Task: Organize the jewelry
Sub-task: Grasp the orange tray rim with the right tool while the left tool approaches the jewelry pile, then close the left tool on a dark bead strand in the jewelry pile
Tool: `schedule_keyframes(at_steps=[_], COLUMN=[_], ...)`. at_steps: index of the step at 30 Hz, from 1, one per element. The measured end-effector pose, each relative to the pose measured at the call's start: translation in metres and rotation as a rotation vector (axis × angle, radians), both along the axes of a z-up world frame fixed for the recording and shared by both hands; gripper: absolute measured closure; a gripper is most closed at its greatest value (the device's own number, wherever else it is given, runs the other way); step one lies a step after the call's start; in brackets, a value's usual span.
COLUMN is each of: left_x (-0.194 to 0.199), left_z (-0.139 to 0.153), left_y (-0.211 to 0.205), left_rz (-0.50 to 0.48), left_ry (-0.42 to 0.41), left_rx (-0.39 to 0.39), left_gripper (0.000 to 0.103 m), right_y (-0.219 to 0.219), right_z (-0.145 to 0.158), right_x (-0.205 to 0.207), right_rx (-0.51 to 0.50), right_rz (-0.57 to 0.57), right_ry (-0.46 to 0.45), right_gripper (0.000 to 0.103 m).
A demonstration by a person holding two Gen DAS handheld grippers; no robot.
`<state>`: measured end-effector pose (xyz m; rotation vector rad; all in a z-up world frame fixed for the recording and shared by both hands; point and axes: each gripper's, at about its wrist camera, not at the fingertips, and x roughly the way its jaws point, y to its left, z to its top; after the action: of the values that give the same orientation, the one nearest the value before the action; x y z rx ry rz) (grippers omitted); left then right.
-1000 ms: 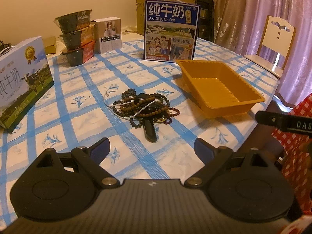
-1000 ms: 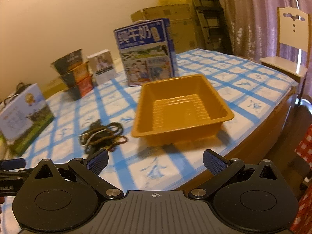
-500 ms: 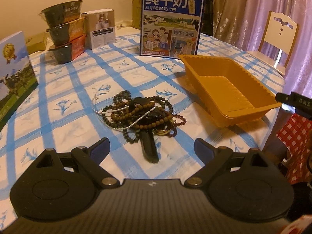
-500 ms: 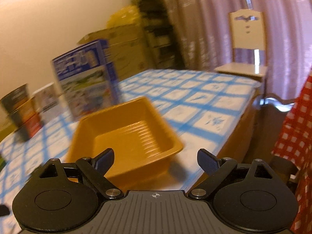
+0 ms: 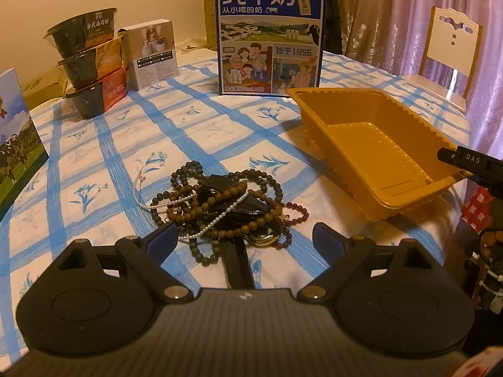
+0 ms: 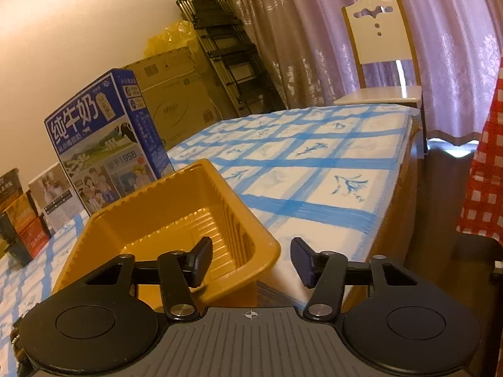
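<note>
A tangled heap of jewelry (image 5: 223,207) lies on the blue-checked tablecloth: brown and dark bead strings, a thin pearl chain, a dark red bead bracelet and a black watch strap. My left gripper (image 5: 245,238) is open, its fingertips either side of the heap's near edge, holding nothing. An empty orange plastic tray (image 5: 371,144) stands right of the heap. My right gripper (image 6: 251,259) is open and straddles the tray's near right corner (image 6: 261,251), left finger inside, right finger outside. Its tip (image 5: 462,160) shows in the left wrist view.
A blue milk carton box (image 5: 270,34) stands behind the tray. Stacked noodle bowls (image 5: 91,62) and a small white box (image 5: 151,53) are at the far left. A white chair (image 6: 383,62) stands beyond the table edge (image 6: 402,169). Red checked cloth (image 6: 484,169) hangs at right.
My left gripper moved forward to the jewelry heap, which now sits between its fingertips. My right gripper swung right and closed in on the tray's corner, its jaws narrower than before.
</note>
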<state>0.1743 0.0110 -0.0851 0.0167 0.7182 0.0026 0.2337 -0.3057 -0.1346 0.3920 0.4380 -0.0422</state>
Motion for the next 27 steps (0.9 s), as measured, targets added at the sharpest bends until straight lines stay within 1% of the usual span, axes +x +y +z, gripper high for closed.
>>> schedule_keyframes(at_steps=[4, 7, 8, 9, 13, 16, 19, 23, 24, 27], left_x=[0.004, 0.005, 0.005, 0.006, 0.005, 0.004, 0.001, -0.002, -0.002, 0.001], left_z=[-0.003, -0.003, -0.004, -0.005, -0.007, -0.009, -0.010, -0.009, -0.009, -0.009], left_y=[0.001, 0.001, 0.000, -0.001, -0.003, -0.002, 0.003, 0.011, 0.012, 0.017], left_rz=[0.002, -0.001, -0.003, -0.006, -0.012, -0.015, -0.005, -0.008, -0.012, -0.029], left_ry=[-0.002, -0.001, 0.000, 0.001, 0.002, 0.001, 0.002, -0.009, -0.010, -0.008], left_rx=[-0.005, -0.005, -0.003, 0.000, -0.004, 0.001, -0.002, 0.009, 0.011, 0.017], left_gripper=[0.012, 0.012, 0.012, 0.012, 0.012, 0.014, 0.016, 0.022, 0.027, 0.035], right_y=[0.001, 0.002, 0.002, 0.002, 0.004, 0.005, 0.009, 0.015, 0.016, 0.018], right_z=[-0.004, -0.008, -0.008, -0.008, -0.004, -0.001, 0.006, 0.016, 0.018, 0.023], right_x=[0.010, 0.015, 0.015, 0.014, 0.008, 0.003, -0.005, -0.016, -0.018, -0.023], right_rx=[0.010, 0.012, 0.015, 0.022, -0.003, 0.001, -0.022, -0.045, -0.047, -0.056], right_rz=[0.015, 0.020, 0.025, 0.027, 0.028, 0.021, 0.021, 0.033, 0.038, 0.052], right_ry=[-0.018, -0.018, -0.019, -0.024, -0.038, -0.038, -0.042, -0.031, -0.032, -0.044], right_gripper=[0.060, 0.074, 0.081, 0.084, 0.087, 0.091, 0.093, 0.097, 0.097, 0.097])
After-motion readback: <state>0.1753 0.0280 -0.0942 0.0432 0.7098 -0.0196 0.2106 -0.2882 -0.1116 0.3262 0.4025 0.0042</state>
